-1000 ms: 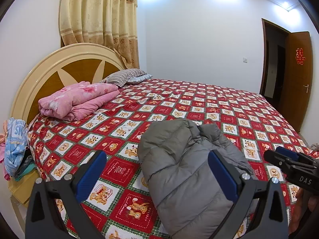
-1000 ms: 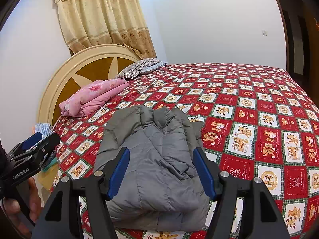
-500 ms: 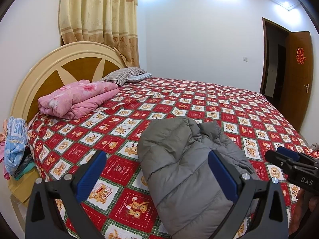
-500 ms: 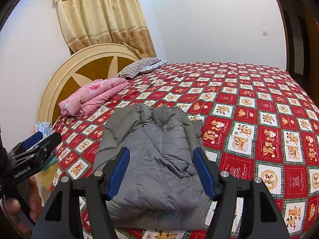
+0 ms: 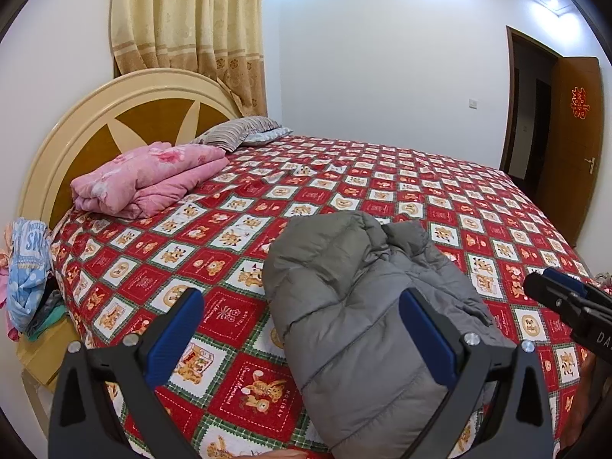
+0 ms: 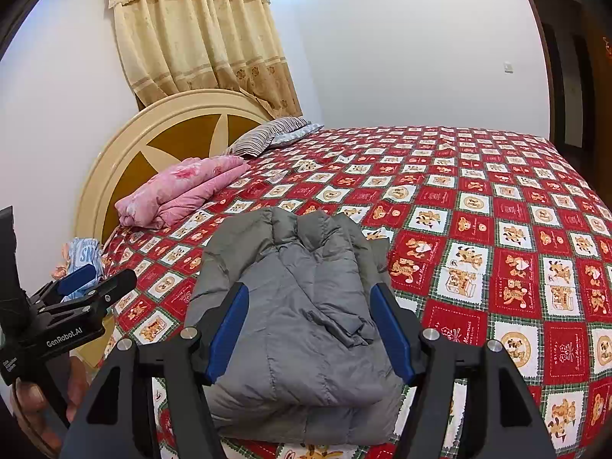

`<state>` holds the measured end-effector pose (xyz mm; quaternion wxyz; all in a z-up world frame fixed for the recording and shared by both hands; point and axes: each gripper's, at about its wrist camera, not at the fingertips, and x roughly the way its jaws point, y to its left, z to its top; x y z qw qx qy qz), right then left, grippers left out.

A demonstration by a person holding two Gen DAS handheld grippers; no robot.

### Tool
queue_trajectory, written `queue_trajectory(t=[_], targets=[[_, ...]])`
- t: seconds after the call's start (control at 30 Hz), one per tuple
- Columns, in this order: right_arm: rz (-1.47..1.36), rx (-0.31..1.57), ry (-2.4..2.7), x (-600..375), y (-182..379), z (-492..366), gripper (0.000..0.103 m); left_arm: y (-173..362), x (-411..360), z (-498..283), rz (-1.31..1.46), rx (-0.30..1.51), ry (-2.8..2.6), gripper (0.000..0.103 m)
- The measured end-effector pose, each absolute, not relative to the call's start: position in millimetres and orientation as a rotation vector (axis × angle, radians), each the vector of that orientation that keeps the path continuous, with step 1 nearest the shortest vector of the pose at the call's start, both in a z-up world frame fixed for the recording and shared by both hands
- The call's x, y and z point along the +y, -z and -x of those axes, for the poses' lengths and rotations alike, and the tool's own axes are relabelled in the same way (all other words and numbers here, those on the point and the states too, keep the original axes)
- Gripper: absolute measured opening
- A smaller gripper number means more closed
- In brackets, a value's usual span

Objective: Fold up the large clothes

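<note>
Two tongs, left tongs (image 5: 302,321) and right tongs (image 6: 310,325), hover released over one folded grey jacket (image 6: 298,306).

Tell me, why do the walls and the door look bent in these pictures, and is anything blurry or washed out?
Left wrist view: fisheye bending bows the door, corners go black, ceiling lights blow out white; the grey jacket stays sharp. Right wrist view: same curving on the headboard, a bright patch tops the wall; the jacket and quilt are evenly lit, without blur.

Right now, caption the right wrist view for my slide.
Open right claw hovers over the folded grey puffer jacket on the red patchwork bedspread.
</note>
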<state>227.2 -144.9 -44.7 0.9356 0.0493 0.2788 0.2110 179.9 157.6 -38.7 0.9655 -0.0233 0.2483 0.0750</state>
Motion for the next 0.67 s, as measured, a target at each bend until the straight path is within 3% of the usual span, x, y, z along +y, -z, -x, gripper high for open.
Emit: queue_trajectory(t=[0.67], targets=[[-0.083, 0.589, -0.440, -140.4, 48.2, -227.9, 0.066, 41.4, 154.0, -181.8, 0.015, 0.487, -0.158, 0.103]])
